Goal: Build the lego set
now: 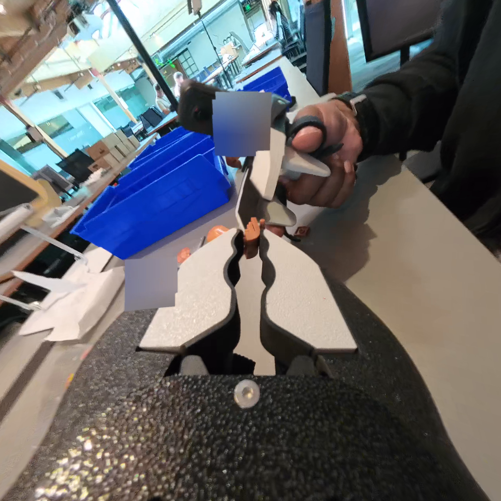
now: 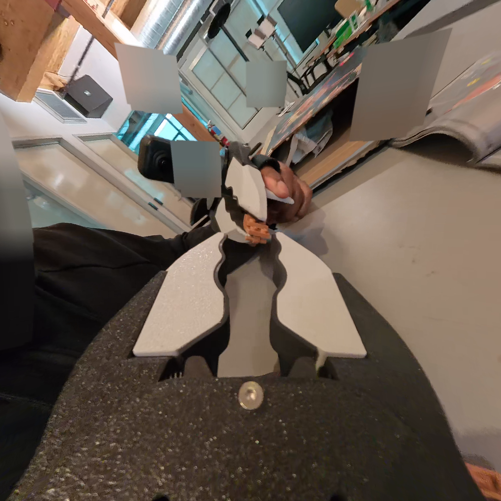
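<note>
Orange lego assembly: pinched upright in my left tool; my right tool, jaws narrow but apart, tips flanking its top, above bench

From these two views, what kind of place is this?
Probably an open workshop or lab. Blue bins sit in a row on a grey table, more long tables stand behind, and a bare duct and wooden beams cross the ceiling.
</note>
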